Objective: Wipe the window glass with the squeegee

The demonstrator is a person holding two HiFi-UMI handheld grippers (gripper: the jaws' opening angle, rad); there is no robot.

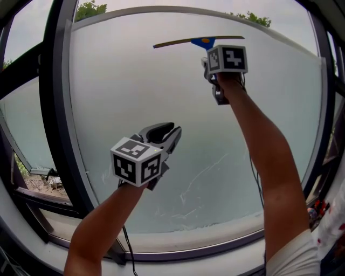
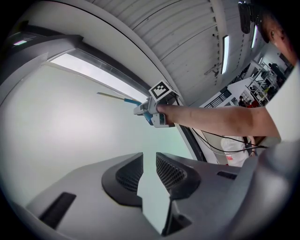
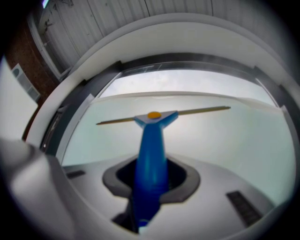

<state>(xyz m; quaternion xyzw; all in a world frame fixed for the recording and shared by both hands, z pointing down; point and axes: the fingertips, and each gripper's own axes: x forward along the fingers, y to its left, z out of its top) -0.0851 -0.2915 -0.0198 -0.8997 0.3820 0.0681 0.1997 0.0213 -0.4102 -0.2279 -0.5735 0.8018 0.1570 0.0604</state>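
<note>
Gripping squeegee (image 3: 151, 140) in right tongs (image 3: 150, 177) | blade (image 1: 172, 44) near glass (image 1: 161, 97) top edge

Large pane of milky glass (image 1: 135, 97) in a dark frame (image 1: 56, 108), streaked low down, treetops (image 1: 90, 9) and pale sky above it; overhead, a white ribbed ceiling (image 2: 187, 37) carrying lit strip lights (image 2: 225, 47), with shelving (image 2: 262, 75) in the room behind.
</note>
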